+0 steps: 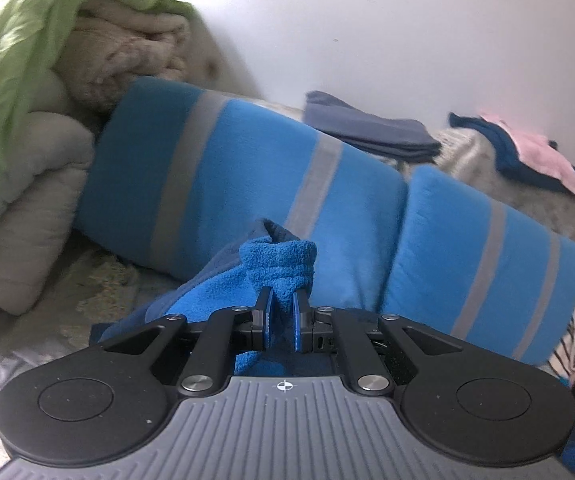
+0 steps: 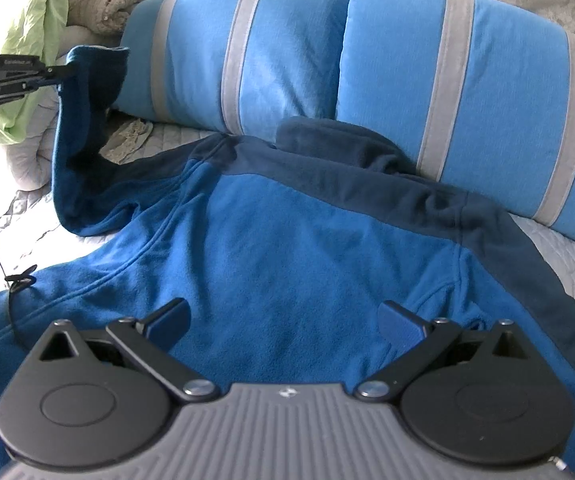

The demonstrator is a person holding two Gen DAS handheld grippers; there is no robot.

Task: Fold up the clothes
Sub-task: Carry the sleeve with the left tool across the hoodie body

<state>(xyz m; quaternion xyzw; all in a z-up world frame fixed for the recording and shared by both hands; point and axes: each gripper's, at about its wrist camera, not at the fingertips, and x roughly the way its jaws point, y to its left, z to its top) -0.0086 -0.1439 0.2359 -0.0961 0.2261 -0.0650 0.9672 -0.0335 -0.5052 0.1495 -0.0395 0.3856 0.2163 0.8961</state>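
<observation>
A blue fleece sweater [image 2: 271, 240] with a dark navy collar and shoulder band lies spread on the bed. Its left sleeve [image 2: 87, 120] is lifted off the bed, cuff uppermost. My left gripper [image 1: 283, 300] is shut on that sleeve cuff [image 1: 279, 264]; in the right wrist view the same gripper [image 2: 53, 74] shows at the far left, pinching the cuff edge. My right gripper [image 2: 283, 320] hangs just above the sweater's body, fingers wide open, nothing between them.
Two blue pillows with grey stripes [image 2: 247, 52] [image 2: 487, 92] lean behind the sweater. A pile of beige blankets [image 1: 135, 52] under a green cover [image 1: 15, 60] sits at the left. Folded dark clothes [image 1: 371, 132] and a pink-and-navy stack [image 1: 535, 156] rest further back. A quilted bedspread [image 2: 567, 268] covers the bed.
</observation>
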